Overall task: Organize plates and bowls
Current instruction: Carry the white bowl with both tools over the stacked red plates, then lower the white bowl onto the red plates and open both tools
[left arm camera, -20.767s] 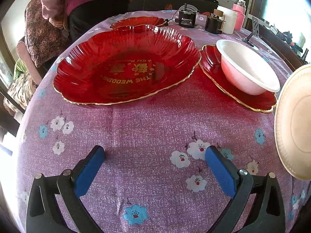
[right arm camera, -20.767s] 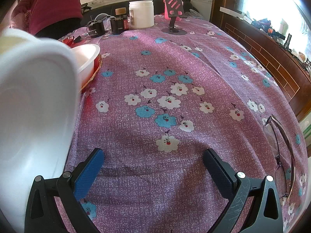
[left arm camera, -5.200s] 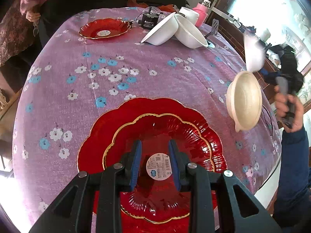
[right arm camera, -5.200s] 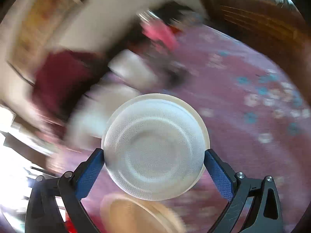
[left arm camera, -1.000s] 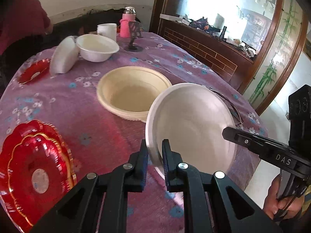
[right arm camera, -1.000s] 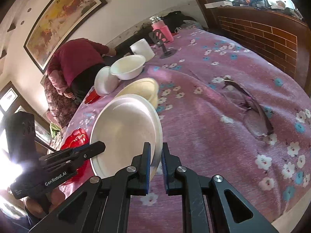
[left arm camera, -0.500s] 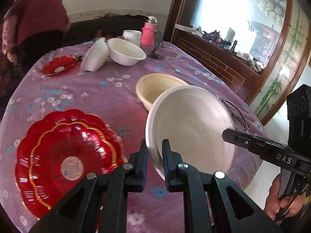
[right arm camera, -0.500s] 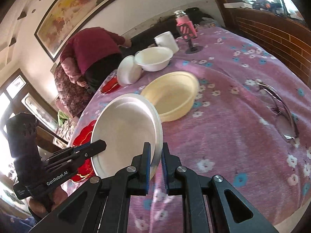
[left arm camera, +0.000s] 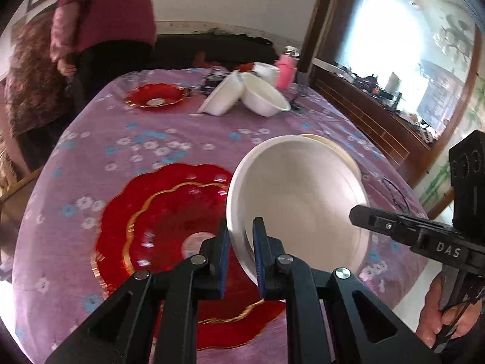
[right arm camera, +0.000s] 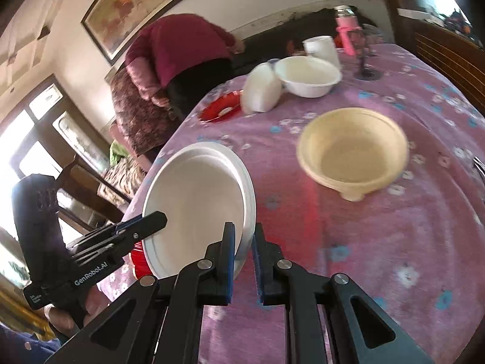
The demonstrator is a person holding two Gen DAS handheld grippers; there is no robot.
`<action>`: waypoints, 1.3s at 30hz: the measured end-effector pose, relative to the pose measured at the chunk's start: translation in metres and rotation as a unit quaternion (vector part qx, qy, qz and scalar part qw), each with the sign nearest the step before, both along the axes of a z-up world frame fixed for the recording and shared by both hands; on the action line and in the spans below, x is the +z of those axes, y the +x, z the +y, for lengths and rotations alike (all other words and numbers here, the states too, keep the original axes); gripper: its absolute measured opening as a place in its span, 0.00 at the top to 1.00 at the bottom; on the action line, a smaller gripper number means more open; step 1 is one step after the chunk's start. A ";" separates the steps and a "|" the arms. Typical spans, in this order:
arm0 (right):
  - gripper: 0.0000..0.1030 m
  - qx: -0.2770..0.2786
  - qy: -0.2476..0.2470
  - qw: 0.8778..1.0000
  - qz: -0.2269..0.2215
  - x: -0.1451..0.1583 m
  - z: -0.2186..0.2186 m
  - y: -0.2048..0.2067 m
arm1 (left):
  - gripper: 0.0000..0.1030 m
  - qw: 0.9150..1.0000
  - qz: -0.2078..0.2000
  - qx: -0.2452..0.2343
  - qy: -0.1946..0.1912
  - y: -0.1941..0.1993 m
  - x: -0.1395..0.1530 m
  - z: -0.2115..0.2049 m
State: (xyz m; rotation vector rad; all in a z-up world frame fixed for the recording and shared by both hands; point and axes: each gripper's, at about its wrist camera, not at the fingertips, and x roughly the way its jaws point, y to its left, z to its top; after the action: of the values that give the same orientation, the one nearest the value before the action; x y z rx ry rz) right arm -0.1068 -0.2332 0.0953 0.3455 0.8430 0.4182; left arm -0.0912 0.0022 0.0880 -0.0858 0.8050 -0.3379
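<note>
Left wrist view: left gripper [left arm camera: 241,253] and right gripper [right arm camera: 243,259] are each pinching opposite rims of the white bowl [left arm camera: 298,209] (tilted, airborne), sharing its weight above the near red plates [left arm camera: 169,212].

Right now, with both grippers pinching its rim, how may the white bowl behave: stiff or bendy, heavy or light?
The white bowl is probably light: only thin rim pinches by the left gripper and right gripper carry it. Its thin wall looks like disposable foam or pulp, so it may flex. Held tilted, it could slip.
</note>
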 end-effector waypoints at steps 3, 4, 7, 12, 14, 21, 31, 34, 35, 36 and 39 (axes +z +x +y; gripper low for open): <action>0.87 0.017 -0.002 1.000 0.003 -0.002 0.018 0.007 | 0.87 1.000 0.005 0.016 -0.003 -0.002 -0.002 0.017; 0.87 0.023 -0.002 1.000 0.004 -0.002 0.023 0.009 | 0.87 1.000 0.005 0.020 -0.003 -0.003 -0.002 0.021; 0.87 0.036 -0.004 0.999 0.008 -0.004 0.036 0.013 | 0.87 0.999 0.005 0.033 0.001 -0.005 -0.003 0.033; 0.87 0.049 -0.001 0.998 0.029 -0.019 0.051 0.021 | 0.87 0.999 0.013 0.050 0.003 -0.004 -0.008 0.047; 0.87 0.051 0.002 0.998 0.038 -0.024 0.053 0.024 | 0.87 0.998 0.016 0.053 0.004 -0.004 -0.010 0.050; 0.87 0.053 -0.002 0.997 0.054 -0.036 0.062 0.032 | 0.87 0.998 0.034 0.061 0.007 0.002 -0.021 0.055; 0.86 0.057 -0.003 0.996 0.071 -0.044 0.069 0.037 | 0.87 0.997 0.046 0.065 0.009 0.006 -0.027 0.058; 0.86 0.057 -0.004 0.996 0.074 -0.046 0.071 0.038 | 0.87 0.997 0.048 0.066 0.007 0.009 -0.028 0.059; 0.86 0.057 -0.005 0.996 0.075 -0.047 0.072 0.039 | 0.87 0.997 0.048 0.066 0.007 0.009 -0.029 0.059; 0.86 0.056 -0.005 0.996 0.075 -0.047 0.072 0.039 | 0.87 0.997 0.049 0.066 0.006 0.009 -0.029 0.060; 0.86 0.055 -0.005 0.995 0.077 -0.048 0.072 0.040 | 0.87 0.996 0.052 0.066 0.007 0.011 -0.031 0.061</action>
State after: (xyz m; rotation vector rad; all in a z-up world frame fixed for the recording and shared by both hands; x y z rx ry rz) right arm -0.0667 -0.1608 0.0470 0.3266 1.0181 0.4941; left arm -0.0799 0.0631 0.0573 -0.1444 0.8989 -0.2035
